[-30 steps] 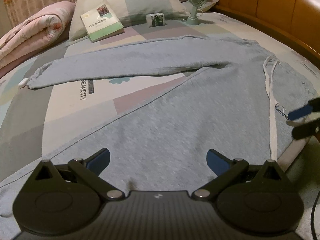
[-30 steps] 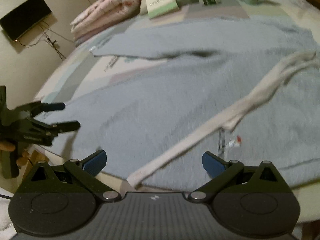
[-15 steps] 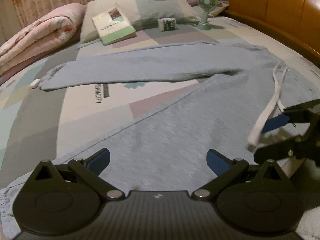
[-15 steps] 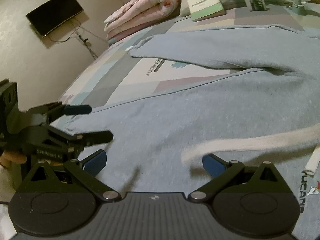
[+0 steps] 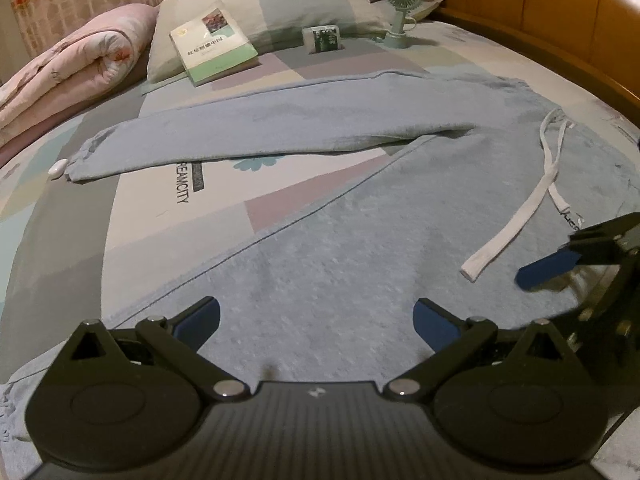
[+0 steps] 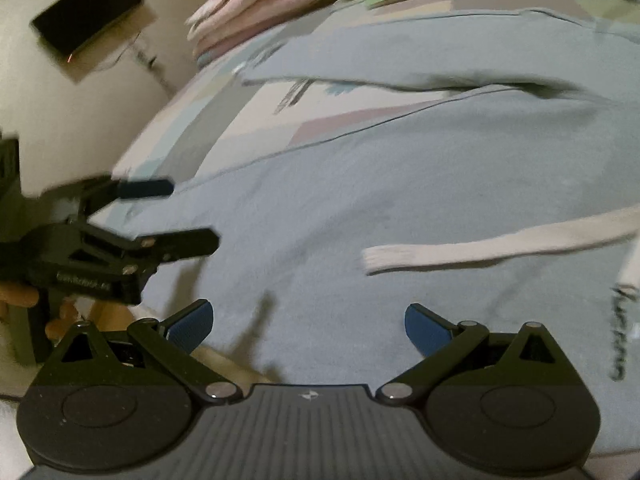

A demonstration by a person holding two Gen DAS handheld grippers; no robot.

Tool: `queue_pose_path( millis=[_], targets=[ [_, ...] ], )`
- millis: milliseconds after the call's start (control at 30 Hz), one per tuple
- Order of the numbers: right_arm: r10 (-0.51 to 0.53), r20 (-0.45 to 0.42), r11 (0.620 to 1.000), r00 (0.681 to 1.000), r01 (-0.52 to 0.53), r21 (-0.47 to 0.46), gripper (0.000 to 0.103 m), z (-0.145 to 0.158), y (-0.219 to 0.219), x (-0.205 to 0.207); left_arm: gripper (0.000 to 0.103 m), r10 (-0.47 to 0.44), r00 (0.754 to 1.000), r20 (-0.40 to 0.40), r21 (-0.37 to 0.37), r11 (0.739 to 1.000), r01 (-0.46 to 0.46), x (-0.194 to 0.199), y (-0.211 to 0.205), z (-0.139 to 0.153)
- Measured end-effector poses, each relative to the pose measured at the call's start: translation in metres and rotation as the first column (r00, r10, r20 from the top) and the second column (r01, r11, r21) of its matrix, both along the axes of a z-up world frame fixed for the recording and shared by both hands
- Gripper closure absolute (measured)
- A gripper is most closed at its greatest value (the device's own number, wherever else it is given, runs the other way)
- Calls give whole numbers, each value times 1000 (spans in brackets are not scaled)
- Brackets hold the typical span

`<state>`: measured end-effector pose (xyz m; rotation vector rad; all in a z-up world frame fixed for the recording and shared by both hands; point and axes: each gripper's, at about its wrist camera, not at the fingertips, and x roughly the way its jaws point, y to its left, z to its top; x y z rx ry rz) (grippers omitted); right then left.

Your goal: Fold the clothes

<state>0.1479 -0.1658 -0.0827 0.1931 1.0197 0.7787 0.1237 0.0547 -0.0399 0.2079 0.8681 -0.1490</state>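
Grey-blue sweatpants (image 5: 360, 248) lie spread flat on the bed, legs pointing left, waistband at the right. A white drawstring (image 5: 516, 216) trails across the near leg. My left gripper (image 5: 316, 320) hovers open over the near leg's edge with nothing between its fingers. My right gripper (image 6: 308, 320) is also open and empty, low over the same leg (image 6: 400, 200) close to the drawstring's end (image 6: 480, 248). In the left wrist view the right gripper (image 5: 568, 256) shows at the right edge; in the blurred right wrist view the left gripper (image 6: 160, 212) shows at the left, held by a hand.
At the head of the bed lie a pillow (image 5: 304, 8), a green book (image 5: 212, 46), a small box (image 5: 325, 38) and a green desk fan (image 5: 401, 4). A rolled pink quilt (image 5: 68, 68) lies far left. A person sits behind the pillow. A wooden headboard (image 5: 560, 20) runs along the right.
Both grippers have drawn closer together over the near leg. The right gripper swung left, away from the waistband, and the drawstring now lies stretched across the leg. Both stayed open.
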Motion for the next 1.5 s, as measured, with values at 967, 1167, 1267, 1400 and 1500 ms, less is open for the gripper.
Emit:
queue_pose_path(
  millis=[967,1167,1267,1400,1500],
  targets=[
    [-386,397,785,833,523,-333,0,8,-186,3,1,-74,995,-64,73,994,79,10,-31,-16],
    [-291,354,829,889,419,-370,0,-16,-164,-10,1,-91,993,-73,82,992,97,5,-31,-22],
    [-305,346,833,887,425,-354,0,-17,-176,-22,1,-76,993,-86,85,993,84,3,-23,-26],
    [-298,337,827,893,417,-376,0,-4,-171,-19,1,-59,994,-90,87,994,66,4,-15,-27],
    [-309,355,836,882,430,-340,0,1,-165,-11,1,-59,995,-79,81,995,66,5,-15,-23]
  ],
)
